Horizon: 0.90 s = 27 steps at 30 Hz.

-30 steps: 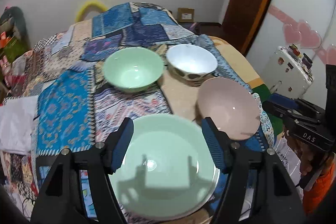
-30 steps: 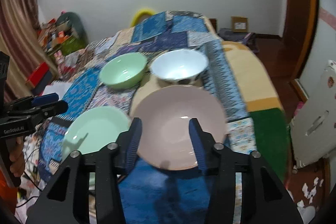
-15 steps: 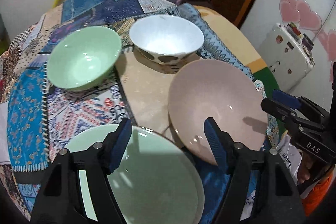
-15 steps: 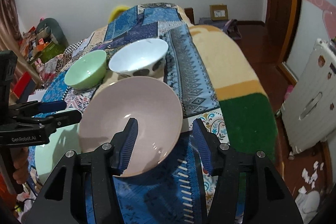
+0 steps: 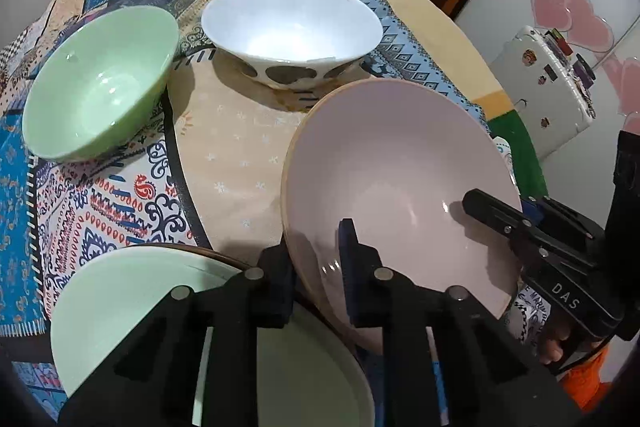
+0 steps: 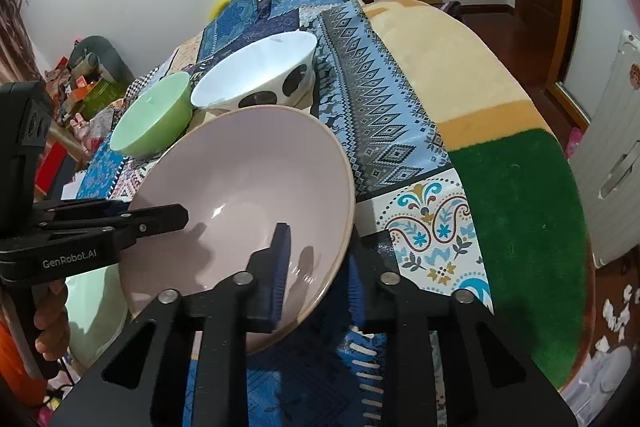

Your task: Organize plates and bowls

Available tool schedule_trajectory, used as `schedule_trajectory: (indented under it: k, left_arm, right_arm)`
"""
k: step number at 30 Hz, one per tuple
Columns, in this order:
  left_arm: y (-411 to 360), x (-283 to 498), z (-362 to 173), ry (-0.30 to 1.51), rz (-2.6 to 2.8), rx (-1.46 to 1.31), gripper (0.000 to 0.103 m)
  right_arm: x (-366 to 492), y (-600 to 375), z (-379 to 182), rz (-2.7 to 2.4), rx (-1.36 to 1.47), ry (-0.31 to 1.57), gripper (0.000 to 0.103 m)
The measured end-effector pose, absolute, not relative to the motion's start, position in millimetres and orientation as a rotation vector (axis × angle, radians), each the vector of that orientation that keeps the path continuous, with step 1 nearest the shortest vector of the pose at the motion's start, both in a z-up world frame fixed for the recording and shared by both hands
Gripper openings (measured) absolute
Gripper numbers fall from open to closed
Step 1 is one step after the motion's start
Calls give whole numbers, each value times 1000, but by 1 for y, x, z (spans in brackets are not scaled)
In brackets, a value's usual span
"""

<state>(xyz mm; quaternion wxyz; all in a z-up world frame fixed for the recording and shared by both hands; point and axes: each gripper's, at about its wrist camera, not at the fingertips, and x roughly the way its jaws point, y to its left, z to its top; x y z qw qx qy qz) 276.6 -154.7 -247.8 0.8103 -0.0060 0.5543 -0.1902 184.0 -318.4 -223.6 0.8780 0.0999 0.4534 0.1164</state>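
Note:
A pink plate (image 5: 400,179) is held tilted above the patchwork cloth. My left gripper (image 5: 316,267) is shut on its near-left rim, one finger inside and one outside. My right gripper (image 6: 316,267) is shut on the opposite rim of the pink plate (image 6: 240,195). A green plate (image 5: 132,303) lies flat just below and left of the left gripper. A green bowl (image 5: 100,87) and a white spotted bowl (image 5: 292,27) stand upright further back, side by side; both also show in the right wrist view, the green bowl (image 6: 156,115) and the white bowl (image 6: 256,71).
The table's cloth (image 6: 380,99) drops off at the right edge onto a yellow and green blanket (image 6: 516,195). A white appliance (image 5: 548,83) stands to the right beyond the table. Clutter (image 6: 80,83) lies on the floor at far left.
Both grippers moved in and closed on opposite rims of the pink plate, which now stands tilted off the cloth. The left gripper moved from over the green plate to the right.

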Motion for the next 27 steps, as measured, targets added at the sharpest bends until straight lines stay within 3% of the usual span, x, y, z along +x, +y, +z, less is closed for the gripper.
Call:
schedule_trajectory:
  k: [11, 27]
  left_arm:
    - [-155, 266, -235, 1173, -388, -4, 19]
    - [-106, 211, -165, 1028, -359, -53, 19]
  right_arm:
    - [178, -319, -213, 235, 213, 926, 20]
    - [155, -279, -153, 282, 148, 799, 20]
